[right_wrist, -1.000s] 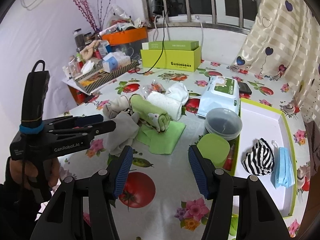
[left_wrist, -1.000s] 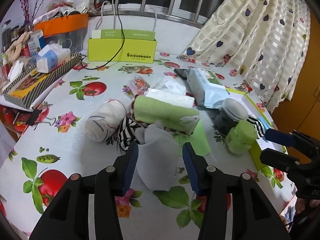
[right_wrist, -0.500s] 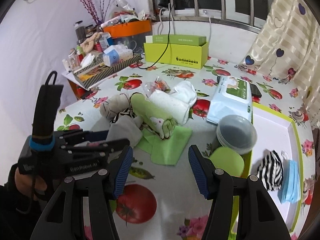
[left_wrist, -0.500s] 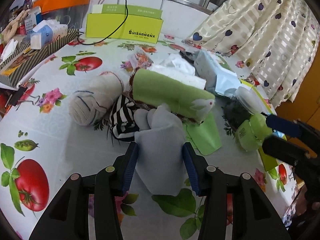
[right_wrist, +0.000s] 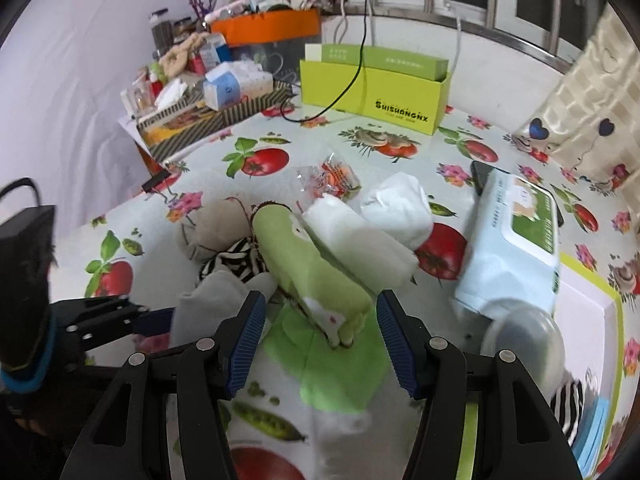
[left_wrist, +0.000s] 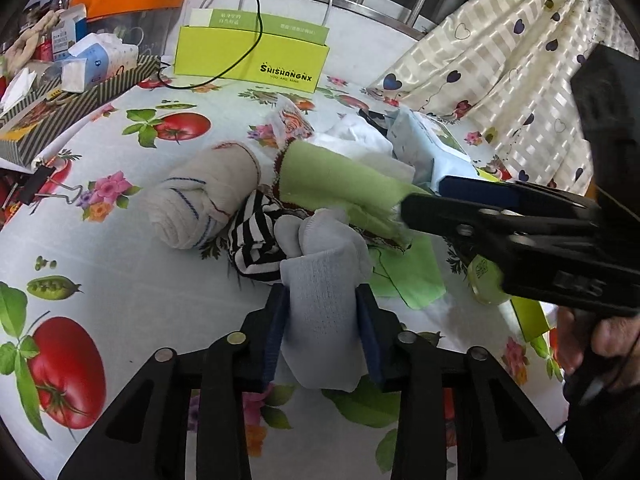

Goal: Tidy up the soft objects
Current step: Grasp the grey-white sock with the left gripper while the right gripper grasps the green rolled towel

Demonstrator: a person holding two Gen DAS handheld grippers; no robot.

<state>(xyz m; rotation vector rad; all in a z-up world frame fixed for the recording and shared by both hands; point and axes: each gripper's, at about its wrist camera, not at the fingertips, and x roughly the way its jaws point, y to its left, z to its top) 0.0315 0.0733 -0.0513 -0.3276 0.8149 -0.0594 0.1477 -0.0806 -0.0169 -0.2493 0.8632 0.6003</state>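
A pale grey sock [left_wrist: 324, 300] lies between the fingers of my left gripper [left_wrist: 322, 332], whose pads touch both its sides; it also shows in the right wrist view [right_wrist: 208, 304]. Behind it lie a striped black-and-white cloth [left_wrist: 256, 236], a rolled beige towel [left_wrist: 204, 196] and a rolled green towel [left_wrist: 340, 188]. My right gripper [right_wrist: 320, 344] is open, its fingers either side of the green towel's near end [right_wrist: 316, 276], above a flat green cloth [right_wrist: 336, 368]. A white rolled towel [right_wrist: 356, 244] lies beside it.
A wet-wipes pack [right_wrist: 516, 244], a grey lidded bowl [right_wrist: 524, 340] and a white tray with a green rim [right_wrist: 588, 280] are at the right. A lime-green box [right_wrist: 372, 92] and a cluttered striped tray [right_wrist: 208, 116] stand at the back.
My left gripper has closed in on the grey sock. My right gripper has moved forward and left, now reaching the green towel's end.
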